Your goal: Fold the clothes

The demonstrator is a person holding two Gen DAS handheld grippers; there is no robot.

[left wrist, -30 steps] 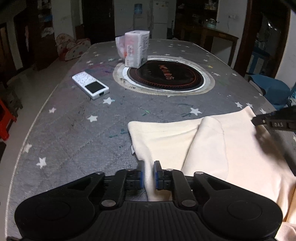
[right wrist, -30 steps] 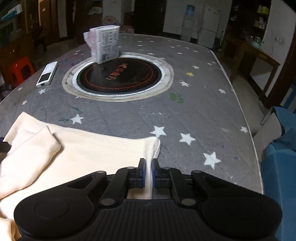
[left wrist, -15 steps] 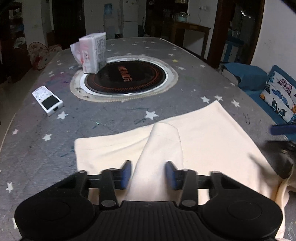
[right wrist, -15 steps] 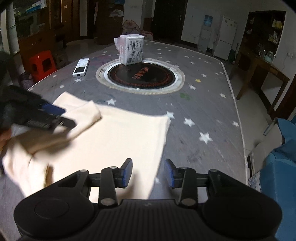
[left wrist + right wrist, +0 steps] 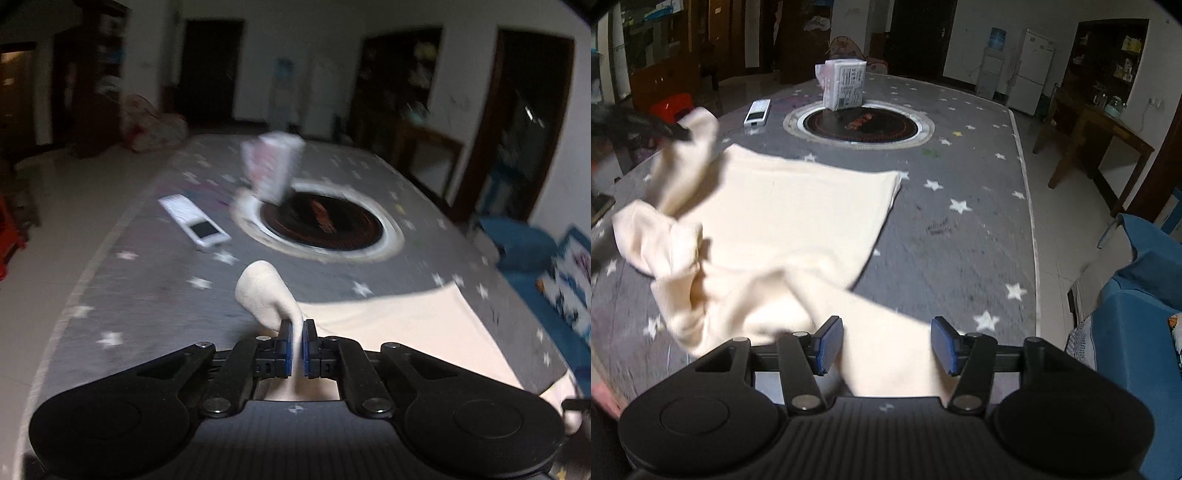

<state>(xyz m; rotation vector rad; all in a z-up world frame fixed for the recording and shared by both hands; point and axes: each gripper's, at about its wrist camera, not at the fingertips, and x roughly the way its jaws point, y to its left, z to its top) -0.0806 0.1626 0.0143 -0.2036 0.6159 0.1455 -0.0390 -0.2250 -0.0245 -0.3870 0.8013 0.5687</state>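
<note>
A cream garment [image 5: 783, 221] lies spread on the grey star-patterned table [image 5: 960, 155]. My left gripper [image 5: 297, 345] is shut on one of its sleeves [image 5: 267, 299] and holds it lifted above the table. In the right wrist view that gripper [image 5: 679, 133] shows at the far left with the sleeve [image 5: 698, 136] hanging from it. My right gripper [image 5: 886, 343] is open, its jaws wide apart. The other sleeve [image 5: 886, 332] runs between them, not pinched.
A round black hob [image 5: 862, 125] is set in the table's middle, with a white packet [image 5: 844, 83] standing at its far edge. A white remote [image 5: 758, 112] lies to its left. A blue sofa [image 5: 1137, 295] stands off the right edge.
Both grippers let go of the garment's far hem and drew back. The left then shut on a sleeve and lifted it. The right stayed open over the other sleeve.
</note>
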